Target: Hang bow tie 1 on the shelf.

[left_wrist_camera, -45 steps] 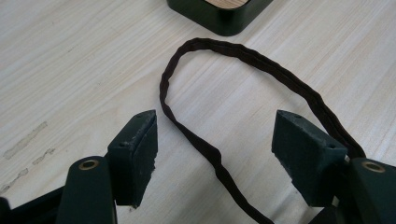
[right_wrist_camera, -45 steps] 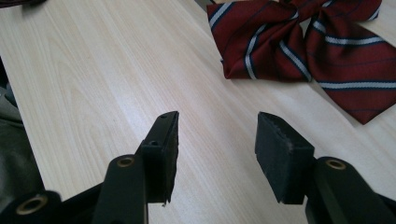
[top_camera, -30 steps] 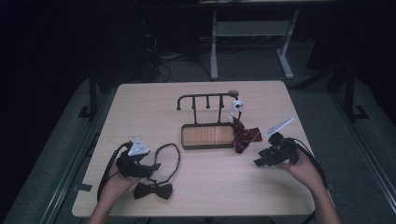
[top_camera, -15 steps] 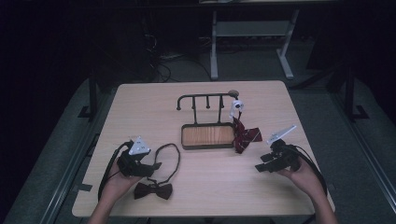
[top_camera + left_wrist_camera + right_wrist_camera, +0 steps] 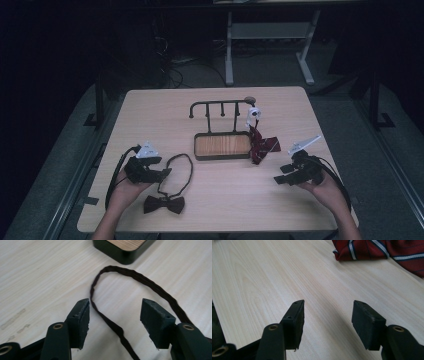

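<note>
dark lab: lone wooden table [image 5: 150, 115], cables on floor [image 5: 175, 70], metal desk frame [image 5: 270, 35].

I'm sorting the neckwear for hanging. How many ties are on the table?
2. A dark bow tie with its strap loop lies near the left gripper; a red striped tie lies beside the stand's tray, at its right end. None seems hidden.

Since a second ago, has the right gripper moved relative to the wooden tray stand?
Yes. The right gripper has drawn back toward the person's table edge, away from the wood-bottomed tray stand and the red striped tie.
</note>
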{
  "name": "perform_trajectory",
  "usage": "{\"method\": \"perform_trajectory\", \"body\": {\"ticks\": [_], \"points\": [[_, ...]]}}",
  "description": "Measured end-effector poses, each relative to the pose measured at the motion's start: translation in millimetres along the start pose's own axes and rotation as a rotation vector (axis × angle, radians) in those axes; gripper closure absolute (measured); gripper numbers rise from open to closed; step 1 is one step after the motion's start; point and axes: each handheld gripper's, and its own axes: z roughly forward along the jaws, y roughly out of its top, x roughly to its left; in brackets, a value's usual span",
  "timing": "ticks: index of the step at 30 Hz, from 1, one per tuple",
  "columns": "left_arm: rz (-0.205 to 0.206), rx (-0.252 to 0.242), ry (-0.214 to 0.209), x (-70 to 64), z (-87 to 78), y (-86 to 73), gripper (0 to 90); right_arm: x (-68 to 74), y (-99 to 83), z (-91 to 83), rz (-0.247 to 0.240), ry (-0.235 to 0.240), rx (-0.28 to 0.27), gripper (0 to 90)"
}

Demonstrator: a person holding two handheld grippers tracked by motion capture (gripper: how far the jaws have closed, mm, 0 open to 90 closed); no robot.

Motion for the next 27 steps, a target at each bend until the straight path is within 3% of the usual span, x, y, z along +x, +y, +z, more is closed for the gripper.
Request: {"method": "perform_trajectory", "body": {"ticks": [7, 11, 15, 22, 27], "points": [[0.0, 0.041, -0.003, 13.5, 4.7, 19.6, 47.0, -1.5, -1.5, -1.2, 0.001, -0.003, -0.007, 42.9], [-0.036, 0.04, 0.004, 17.0, 9.9, 27.6, 48.0, -0.6, -1.0, 0.4, -0.008, 0.0, 0.001, 43.1], [-0.058, 0.055, 0.001, 16.2, 19.4, 26.7, 50.9, -0.7, -1.0, 1.5, -0.006, 0.001, -0.002, 43.1], [-0.034, 0.14, 0.028, 16.3, 32.4, 22.0, 52.2, 2.7, 0.1, -0.7, -0.017, -0.001, -0.014, 42.8], [-0.03, 0.178, 0.019, 13.9, 39.6, 20.4, 56.3, 3.2, 0.1, -3.3, -0.013, -0.002, -0.028, 42.8]]}}
